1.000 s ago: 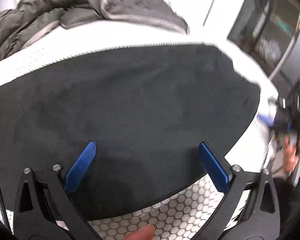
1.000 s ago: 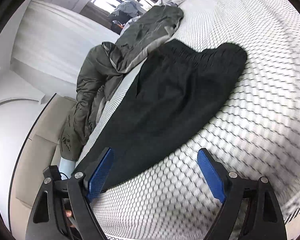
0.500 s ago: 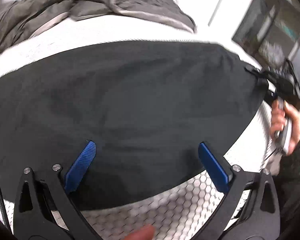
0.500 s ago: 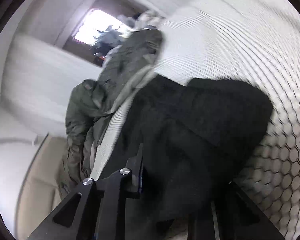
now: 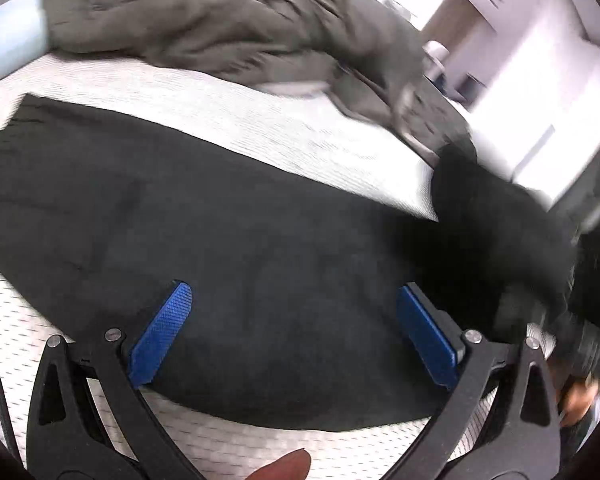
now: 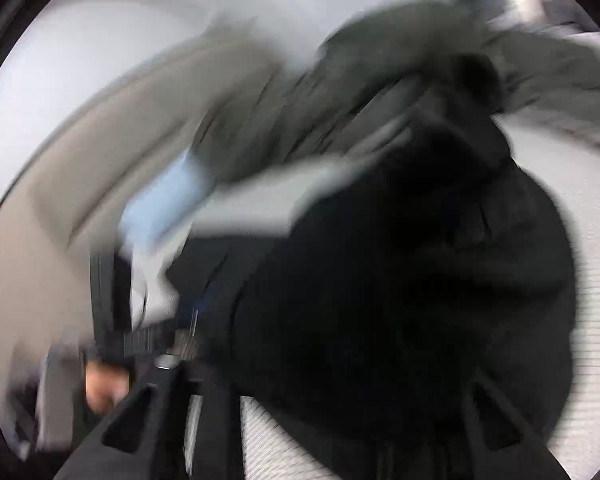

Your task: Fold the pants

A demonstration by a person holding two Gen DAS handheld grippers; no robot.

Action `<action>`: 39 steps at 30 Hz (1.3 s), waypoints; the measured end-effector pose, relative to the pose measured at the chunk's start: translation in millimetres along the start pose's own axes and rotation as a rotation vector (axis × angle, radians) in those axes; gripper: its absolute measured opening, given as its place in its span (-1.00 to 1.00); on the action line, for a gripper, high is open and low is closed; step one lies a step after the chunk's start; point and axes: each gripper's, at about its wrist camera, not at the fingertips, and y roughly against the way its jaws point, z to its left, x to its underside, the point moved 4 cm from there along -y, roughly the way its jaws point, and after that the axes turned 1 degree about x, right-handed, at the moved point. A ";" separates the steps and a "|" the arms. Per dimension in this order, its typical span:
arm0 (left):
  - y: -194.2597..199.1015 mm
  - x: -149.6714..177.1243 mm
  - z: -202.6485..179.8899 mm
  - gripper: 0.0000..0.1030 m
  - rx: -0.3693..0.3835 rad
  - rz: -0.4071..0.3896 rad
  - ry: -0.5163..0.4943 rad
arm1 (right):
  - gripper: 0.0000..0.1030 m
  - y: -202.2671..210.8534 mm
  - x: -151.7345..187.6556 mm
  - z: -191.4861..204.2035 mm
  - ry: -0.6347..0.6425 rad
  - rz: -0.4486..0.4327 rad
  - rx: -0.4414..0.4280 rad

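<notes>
- Pants: black, spread flat across the white mesh-pattern bed, one end bunched up and raised at the right.
- My left hand-held gripper hovers over the near edge of the pants, blue pads spread wide, nothing between them.
- My right hand-held gripper: view's super blurry, black fabric covers the fingers, so I can't tell whether it's clenched.
- Grey-green jacket is heaped at the far side of the bed.

The left wrist view looks low and close across the black pants toward a grey jacket at 12 o'clock, both shared with the blurred, nearer right wrist view.
</notes>
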 end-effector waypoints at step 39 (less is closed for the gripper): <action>-26.7 21.8 -47.1 0.50 -0.012 0.125 -0.124 | 0.69 66.0 100.4 -91.7 0.009 0.089 0.309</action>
